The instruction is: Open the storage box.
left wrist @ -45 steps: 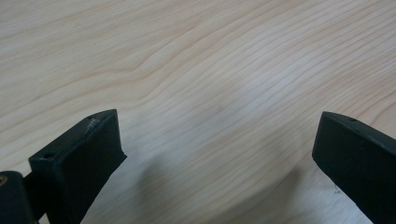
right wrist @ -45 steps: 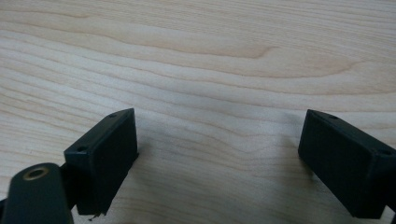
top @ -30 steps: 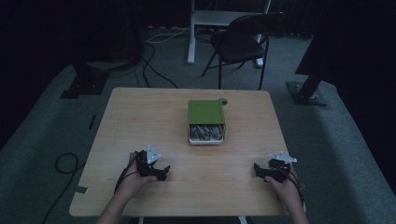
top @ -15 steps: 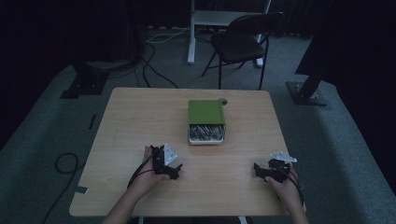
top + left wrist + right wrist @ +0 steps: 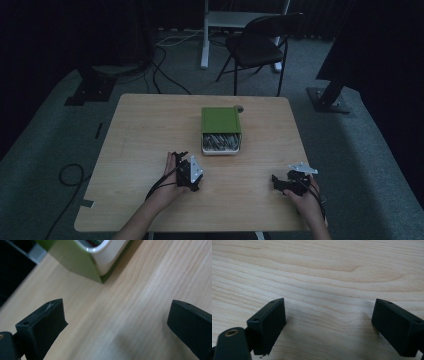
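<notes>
A green box (image 5: pixel 220 120) stands at the middle of the wooden table (image 5: pixel 140 130), with a white tray (image 5: pixel 221 149) of grey metallic pieces sticking out of its near side. My left gripper (image 5: pixel 187 171), held in a hand, is open a short way in front and left of the tray. In the left gripper view the open left gripper (image 5: pixel 117 315) has bare wood between its jaws, and the green box's corner (image 5: pixel 72 261) and the white tray's rim (image 5: pixel 110 252) lie just beyond. My right gripper (image 5: pixel 278 182) rests open near the front right edge; the right gripper (image 5: pixel 328 315) spans bare wood.
A dark folding chair (image 5: pixel 260 45) and a white stand (image 5: pixel 207 30) are behind the table on grey carpet. Cables (image 5: pixel 70 175) lie on the floor at the left. A small round thing (image 5: pixel 238 108) sits at the box's far right corner.
My left gripper has moved right and forward across the table, closer to the tray. The right gripper has stayed in place.
</notes>
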Tool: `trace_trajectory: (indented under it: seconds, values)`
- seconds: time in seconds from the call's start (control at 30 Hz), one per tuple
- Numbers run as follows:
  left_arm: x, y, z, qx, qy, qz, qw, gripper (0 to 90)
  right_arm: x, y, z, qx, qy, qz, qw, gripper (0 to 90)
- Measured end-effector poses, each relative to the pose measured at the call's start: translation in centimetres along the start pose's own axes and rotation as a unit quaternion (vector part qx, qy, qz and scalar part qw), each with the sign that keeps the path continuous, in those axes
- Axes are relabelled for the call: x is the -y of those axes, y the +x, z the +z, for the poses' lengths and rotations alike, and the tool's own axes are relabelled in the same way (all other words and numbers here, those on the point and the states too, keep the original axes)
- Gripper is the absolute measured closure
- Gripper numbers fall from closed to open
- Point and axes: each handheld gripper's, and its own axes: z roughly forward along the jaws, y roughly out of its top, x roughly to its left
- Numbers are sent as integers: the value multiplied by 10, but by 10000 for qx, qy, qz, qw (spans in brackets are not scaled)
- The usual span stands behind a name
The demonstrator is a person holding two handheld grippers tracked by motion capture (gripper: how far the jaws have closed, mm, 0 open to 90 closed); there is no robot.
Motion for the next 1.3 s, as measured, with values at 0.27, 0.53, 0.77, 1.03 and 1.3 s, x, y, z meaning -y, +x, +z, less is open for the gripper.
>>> trace_trajectory:
  seconds: [0.27,0.53,0.77,1.03,1.3]
  values:
    - [-14,-9,6,-68,-154,530,9985,22,0,0,0,-1,0,1,10000,116]
    - [-28,-17,11,-199,-408,1015,9938,48,0,0,0,-2,-1,3,10000,116]
    - [-36,-18,20,-415,-321,1364,9893,85,0,0,0,-2,-1,4,10000,116]
    - [-40,-17,27,-614,-358,1603,9845,276,0,0,0,-1,-2,3,10000,116]
    - [-43,-18,36,-776,-306,1964,9770,446,0,0,0,-2,-1,4,10000,116]
